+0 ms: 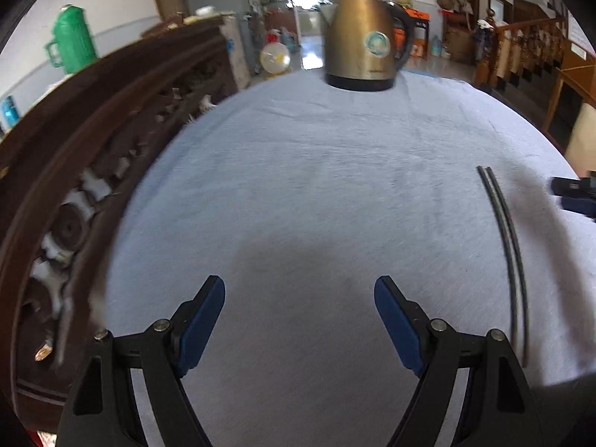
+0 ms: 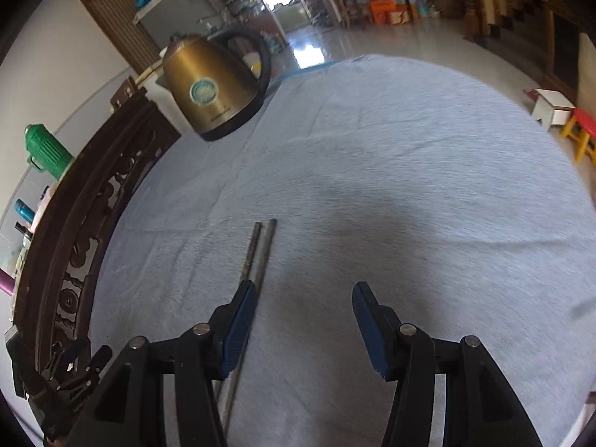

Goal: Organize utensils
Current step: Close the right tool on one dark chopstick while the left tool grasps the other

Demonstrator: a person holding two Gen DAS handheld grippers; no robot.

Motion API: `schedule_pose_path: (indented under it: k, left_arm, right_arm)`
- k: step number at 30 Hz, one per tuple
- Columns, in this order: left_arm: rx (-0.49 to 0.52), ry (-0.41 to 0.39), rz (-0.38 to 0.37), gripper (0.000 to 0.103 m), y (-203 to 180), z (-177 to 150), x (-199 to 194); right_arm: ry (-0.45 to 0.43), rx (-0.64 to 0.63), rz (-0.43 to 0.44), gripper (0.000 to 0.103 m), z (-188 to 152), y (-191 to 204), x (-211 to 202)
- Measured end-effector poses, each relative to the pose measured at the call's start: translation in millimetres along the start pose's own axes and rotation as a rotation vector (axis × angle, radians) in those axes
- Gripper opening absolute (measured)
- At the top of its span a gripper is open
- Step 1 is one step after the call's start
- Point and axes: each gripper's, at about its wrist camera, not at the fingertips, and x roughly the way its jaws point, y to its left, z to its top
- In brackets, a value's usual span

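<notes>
A pair of slim, dark metal chopsticks (image 1: pixel 507 246) lies side by side on the bench (image 1: pixel 316 171), which is draped in a pale blue, finely woven cloth with soft creases. The left tool (image 1: pixel 300 298) hangs over bare cloth, its flat blue pads wide apart and empty, the chopsticks well off to its right. The right tool (image 2: pixel 304 303) is also spread and holds nothing; the chopsticks (image 2: pixel 259 257) run past its left pad. A rounded bronze-coloured electric kettle (image 1: pixel 359 46) with a black handle stands at the far edge, beside a carved dark wooden rail (image 1: pixel 74 171).
</notes>
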Motion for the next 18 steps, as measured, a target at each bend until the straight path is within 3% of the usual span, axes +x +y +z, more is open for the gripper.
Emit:
schedule_pose_path:
  k: [4, 8, 13, 15, 18]
  left_arm:
    - [0.011, 0.014, -0.024, 0.083, -15, 12, 10]
    - [-0.009, 0.027, -0.039, 0.083, -24, 26, 15]
    - [-0.006, 0.007, -0.027, 0.083, -26, 44, 13]
    - [-0.007, 0.003, -0.030, 0.083, -29, 53, 14]
    - [0.001, 0.024, -0.062, 0.083, -40, 67, 22]
  right_arm:
    - [0.053, -0.035, -0.024, 0.054, 13, 20, 34]
    - [0.089, -0.053, -0.077, 0.038, 21, 30, 58]
    - [0.082, -0.108, -0.162, 0.037, 25, 45, 70]
    - [0.087, -0.164, -0.206, 0.023, 24, 52, 73]
    - [0.100, -0.169, -0.182, 0.008, 21, 46, 68]
